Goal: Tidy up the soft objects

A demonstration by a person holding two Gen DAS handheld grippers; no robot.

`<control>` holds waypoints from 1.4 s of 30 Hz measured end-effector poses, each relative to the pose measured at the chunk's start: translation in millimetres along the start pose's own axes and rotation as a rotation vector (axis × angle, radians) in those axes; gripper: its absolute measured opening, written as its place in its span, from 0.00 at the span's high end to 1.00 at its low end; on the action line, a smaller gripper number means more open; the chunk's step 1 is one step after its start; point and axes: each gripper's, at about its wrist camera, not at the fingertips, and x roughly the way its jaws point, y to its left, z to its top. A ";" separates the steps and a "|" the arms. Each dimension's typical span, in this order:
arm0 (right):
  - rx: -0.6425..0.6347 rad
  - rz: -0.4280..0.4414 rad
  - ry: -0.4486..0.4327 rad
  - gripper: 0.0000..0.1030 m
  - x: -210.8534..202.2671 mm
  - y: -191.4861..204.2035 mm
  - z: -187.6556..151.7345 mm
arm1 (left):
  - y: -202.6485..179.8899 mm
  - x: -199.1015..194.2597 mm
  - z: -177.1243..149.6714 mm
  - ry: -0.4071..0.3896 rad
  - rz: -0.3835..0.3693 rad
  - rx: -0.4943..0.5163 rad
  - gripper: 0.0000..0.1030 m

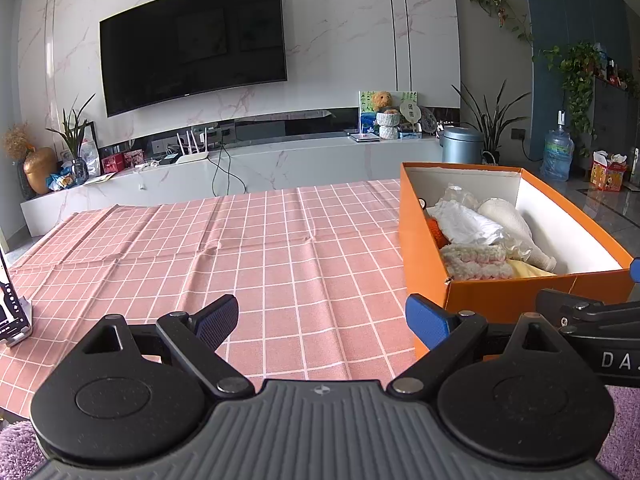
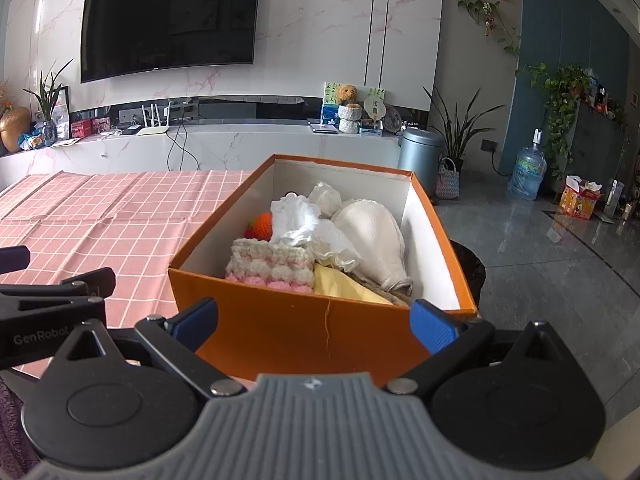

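Gaping empty: left gripper (image 1: 320, 314) over bare tablecloth (image 1: 240, 248); right gripper (image 2: 316, 326) near orange box (image 2: 304, 328) edge.

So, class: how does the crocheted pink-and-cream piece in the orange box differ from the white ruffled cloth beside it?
The crocheted piece is striped pink and cream; the ruffled cloth is plain white. The crocheted piece looks thick and knobbly, the ruffled cloth thin and crumpled. Both lie inside the orange box.
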 end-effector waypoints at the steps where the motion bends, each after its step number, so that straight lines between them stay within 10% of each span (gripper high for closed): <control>1: 0.001 -0.001 0.000 0.03 0.2 -0.6 0.6 | 0.0 0.2 0.2 -0.002 -0.001 -0.001 0.00; 42: 0.006 -0.002 0.006 0.03 -0.8 -0.5 -2.9 | 2.8 -5.9 1.1 -0.003 0.009 -0.005 0.00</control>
